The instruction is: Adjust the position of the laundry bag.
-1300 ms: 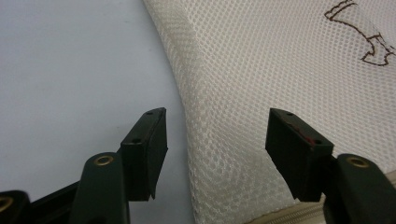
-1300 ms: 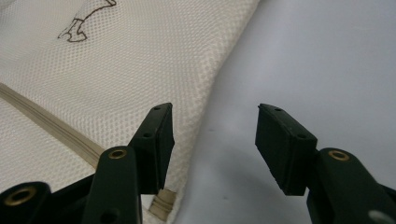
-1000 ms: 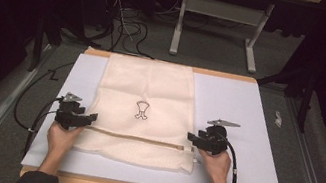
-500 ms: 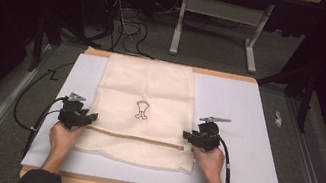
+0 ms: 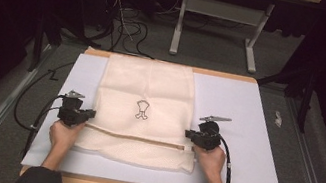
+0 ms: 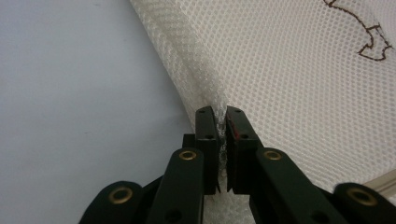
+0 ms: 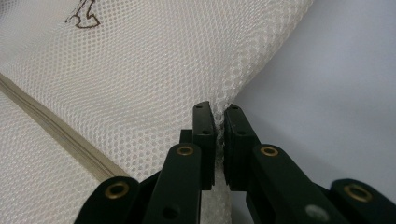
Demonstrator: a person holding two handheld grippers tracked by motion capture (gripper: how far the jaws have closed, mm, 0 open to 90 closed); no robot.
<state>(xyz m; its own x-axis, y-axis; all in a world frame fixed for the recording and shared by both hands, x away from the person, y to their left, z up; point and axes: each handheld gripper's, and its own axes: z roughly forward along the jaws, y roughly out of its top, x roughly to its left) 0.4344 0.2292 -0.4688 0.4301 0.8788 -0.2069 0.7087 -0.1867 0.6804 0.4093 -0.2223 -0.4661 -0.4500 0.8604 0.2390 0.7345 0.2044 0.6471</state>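
High view: the mesh bag (image 5: 143, 113) lies flat in the middle of the pale mat (image 5: 245, 131), its zipper band (image 5: 137, 138) running left to right close to the near end. My left gripper (image 5: 87, 116) sits at the bag's left edge and my right gripper (image 5: 190, 135) at its right edge, both just above the zipper.

Left gripper view: my jaws have just been closing and now they pinch the bag's side edge (image 6: 205, 93); a thin fold of mesh is squeezed between the pads.

Right gripper view: the same here, the jaws have just been closing and they clamp the other side edge (image 7: 238, 79) of the mesh, with the zipper band (image 7: 51, 128) to the left.

To do this step well, I think both hands should rise together and evenly (the mesh is thin and could slip out). The mat has bare room left and right of the bag, and free room far of it toward the wooden table edge (image 5: 170, 65).
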